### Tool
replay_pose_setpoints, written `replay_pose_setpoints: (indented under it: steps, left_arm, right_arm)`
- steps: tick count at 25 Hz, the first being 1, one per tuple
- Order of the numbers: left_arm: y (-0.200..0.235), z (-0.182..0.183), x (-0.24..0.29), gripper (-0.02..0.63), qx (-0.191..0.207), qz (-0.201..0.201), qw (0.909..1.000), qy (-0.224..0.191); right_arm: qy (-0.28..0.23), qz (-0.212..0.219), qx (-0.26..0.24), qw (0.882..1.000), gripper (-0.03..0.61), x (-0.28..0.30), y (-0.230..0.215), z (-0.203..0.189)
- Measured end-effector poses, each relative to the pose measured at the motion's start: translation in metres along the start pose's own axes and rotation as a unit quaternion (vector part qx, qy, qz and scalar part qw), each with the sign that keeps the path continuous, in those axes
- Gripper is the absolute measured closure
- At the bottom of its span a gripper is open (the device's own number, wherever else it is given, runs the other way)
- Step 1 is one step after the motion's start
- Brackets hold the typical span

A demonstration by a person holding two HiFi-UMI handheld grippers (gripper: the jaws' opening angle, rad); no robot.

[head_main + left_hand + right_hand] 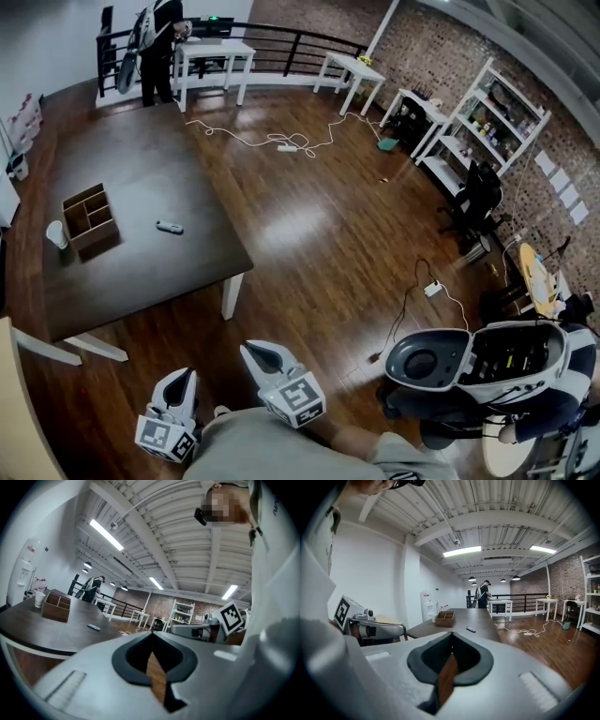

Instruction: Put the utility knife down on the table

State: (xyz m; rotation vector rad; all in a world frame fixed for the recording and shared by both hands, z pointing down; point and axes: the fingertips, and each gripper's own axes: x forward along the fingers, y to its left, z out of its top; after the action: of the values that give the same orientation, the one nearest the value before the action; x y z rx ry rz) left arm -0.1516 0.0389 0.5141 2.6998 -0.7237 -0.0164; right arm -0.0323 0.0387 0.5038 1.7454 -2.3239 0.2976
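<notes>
Fingers, left (84, 677) and right (515, 672), are pressed together, empty; knife (170, 227) on bench (141, 178) looks light, stiff, slick: pinch mid-handle.

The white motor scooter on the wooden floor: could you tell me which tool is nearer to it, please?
Right. The right tool is to the left of the white motor scooter in the head view; the left tool sits farther left still, beyond the right one.

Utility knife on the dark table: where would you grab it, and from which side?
Probably from above, across the middle of the utility knife: it lies flat on the table, long and slim, with bare wood all around.
</notes>
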Motion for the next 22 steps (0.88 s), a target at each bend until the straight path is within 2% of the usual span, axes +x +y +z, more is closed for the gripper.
replay_pose_setpoints:
  steps: [5, 12, 15, 19, 22]
  left_arm:
    - [-0.041, -0.017, 0.027, 0.612, 0.006, -0.036, 0.9992, 0.016]
    - [-0.138, -0.024, 0.089, 0.612, 0.042, -0.134, 0.9898, 0.026]
    - [-0.168, -0.033, 0.111, 0.612, 0.056, -0.157, 0.9855, 0.033]
    - [-0.196, -0.050, 0.127, 0.612, 0.050, -0.176, 0.9814, 0.058]
    - [-0.205, -0.057, 0.131, 0.612, 0.052, -0.181, 0.9798, 0.066]
  right_arm:
    - [-0.014, -0.034, -0.020, 0.999, 0.577, -0.055, -0.019, 0.005]
    - [-0.032, -0.128, 0.019, 0.991, 0.577, -0.143, -0.087, -0.023]
    - [-0.031, -0.132, 0.036, 0.990, 0.577, -0.162, -0.100, -0.039]
    - [-0.026, -0.136, 0.060, 0.988, 0.577, -0.176, -0.112, -0.065]
    - [-0.021, -0.136, 0.044, 0.989, 0.577, -0.185, -0.117, -0.082]
